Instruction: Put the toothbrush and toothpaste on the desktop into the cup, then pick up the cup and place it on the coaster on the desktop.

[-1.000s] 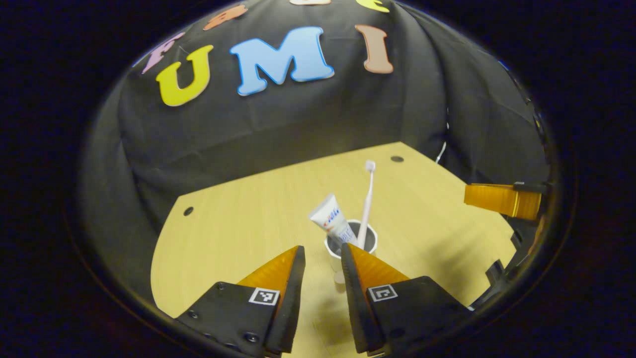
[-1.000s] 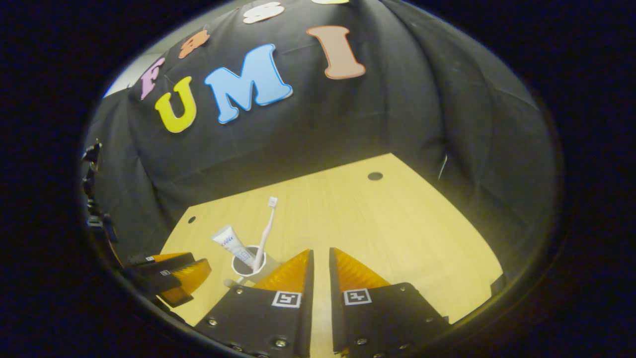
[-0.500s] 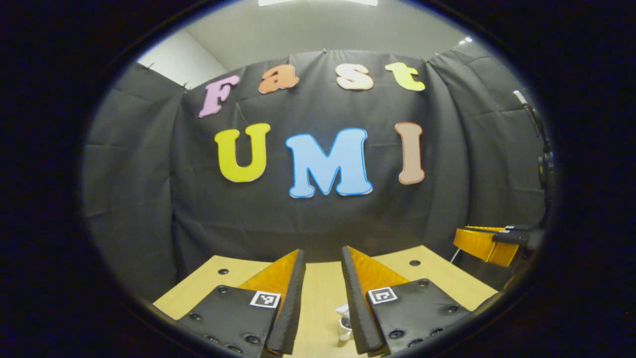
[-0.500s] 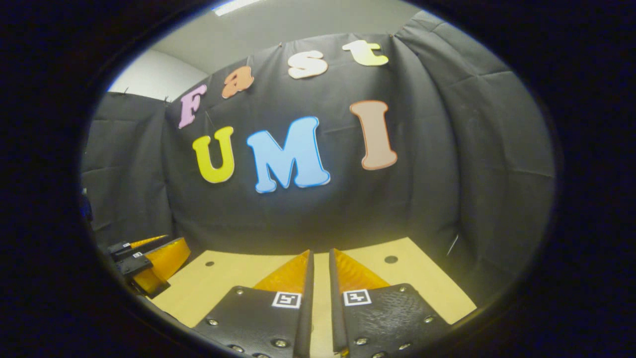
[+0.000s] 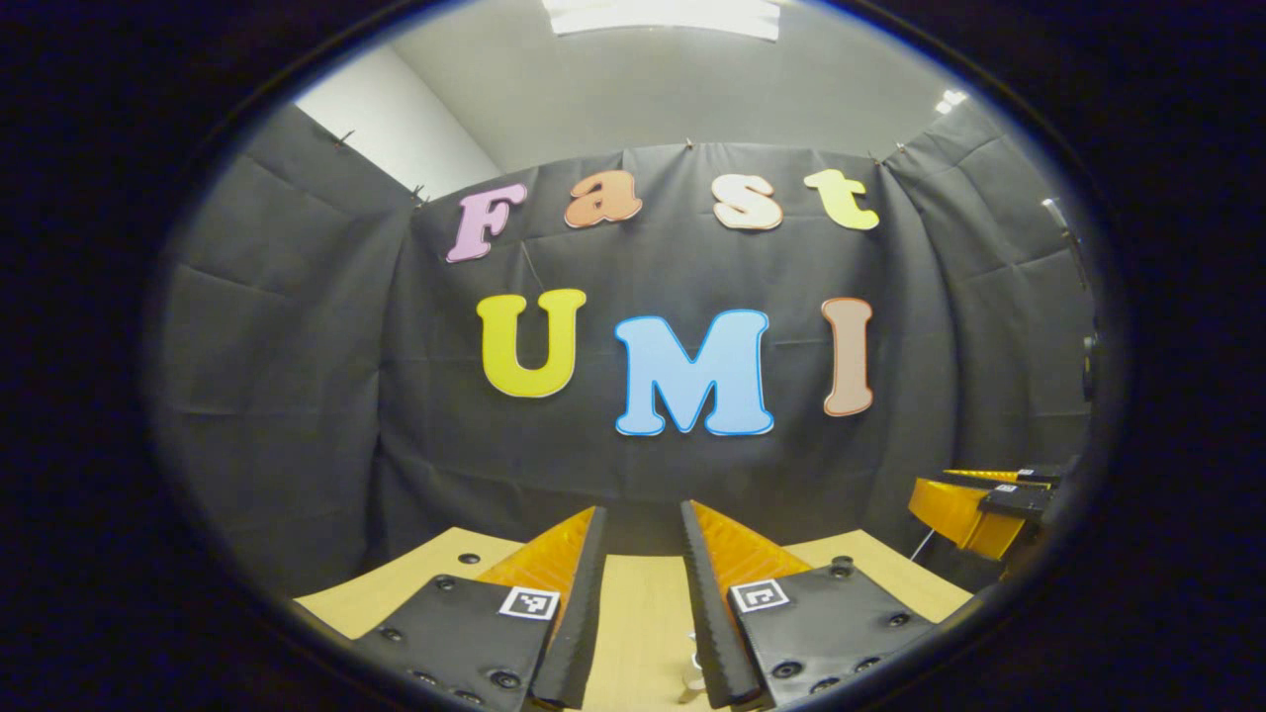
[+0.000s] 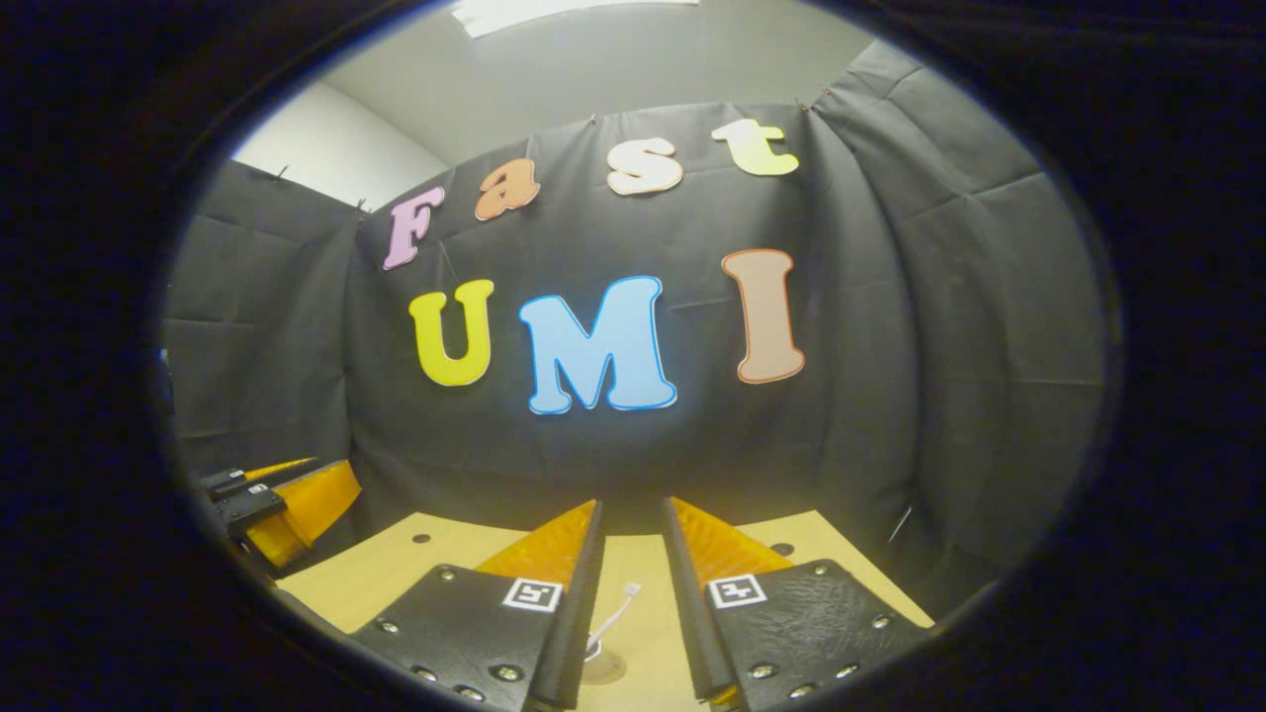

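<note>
Both grippers are tilted up toward the booth wall, above the near side of the wooden desktop [image 5: 633, 613]. My left gripper [image 5: 638, 516] is open with nothing between its fingers. Low in its gap a small bit of the white cup [image 5: 689, 674] shows, far below. My right gripper [image 6: 631, 506] is open too and holds nothing. Down in its gap I see the white toothbrush head [image 6: 628, 591] sticking up from the cup [image 6: 596, 655], which stands on a round tan coaster [image 6: 608, 674]. The toothpaste is hidden.
The black cloth wall [image 5: 297, 396] closes the desk's back and sides. In the left gripper view the right gripper [image 5: 974, 499] hovers at the right edge. In the right gripper view the left gripper [image 6: 287, 499] hovers at the left. Small dark holes [image 6: 422, 539] mark the desktop.
Both grippers have lifted and tilted up away from the cup, which has dropped to the bottom of each view. The right gripper's fingers have spread a little wider.
</note>
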